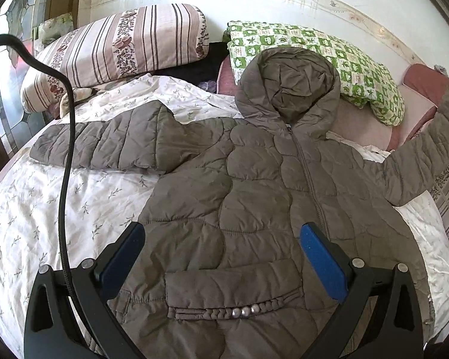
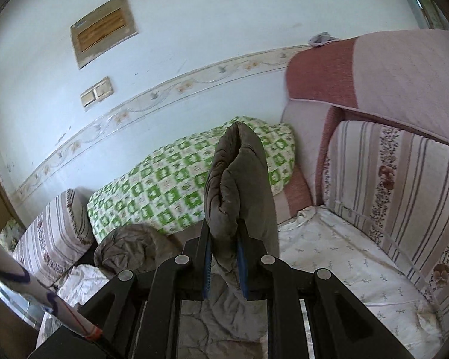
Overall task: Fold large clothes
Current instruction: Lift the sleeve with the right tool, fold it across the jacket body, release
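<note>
The left gripper (image 1: 221,257) hangs above the near hem of the jacket (image 1: 254,185), its blue-padded fingers (image 1: 321,261) spread wide and holding nothing, pointing toward the far wall. The grey-brown quilted jacket lies face up and zipped on the bed sheet (image 1: 45,209), its hood (image 1: 290,86) toward the far side, touching the green checked pillow (image 1: 359,68). Its left-hand sleeve (image 1: 104,146) lies flat across the sheet, while the right-hand sleeve (image 1: 428,152) rises off the bed toward the right edge of the view.

The right wrist view shows why: the right gripper (image 2: 224,257) is clamped on that sleeve's cuff (image 2: 236,179), which stands bunched and upright between the nearly closed fingers, raised over the bed. This view alone shows the pink headboard cushion (image 2: 374,68) at the far right. Only the left wrist view shows the striped pillow (image 1: 119,48) at far left and a black cable (image 1: 66,164) looping down in front of the camera.
</note>
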